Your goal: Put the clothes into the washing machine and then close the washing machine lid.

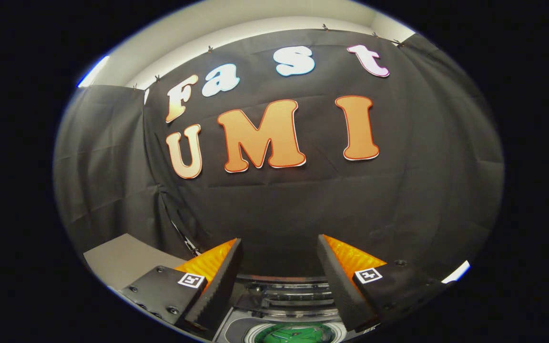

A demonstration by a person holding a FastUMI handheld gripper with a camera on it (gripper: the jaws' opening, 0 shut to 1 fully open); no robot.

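Note:
My gripper is held high and open, its two fingers wide apart with nothing between them. Below and between the fingers lies the top of the washing machine, dark with ribbed trim. Its round opening shows at the bottom, with something green inside it. I cannot tell where the lid stands. The fingers point toward the black cloth wall beyond the machine.
The black cloth wall hangs right behind the machine. A grey flat surface sits to the left of the left finger. A thin cable runs down the cloth near that surface.

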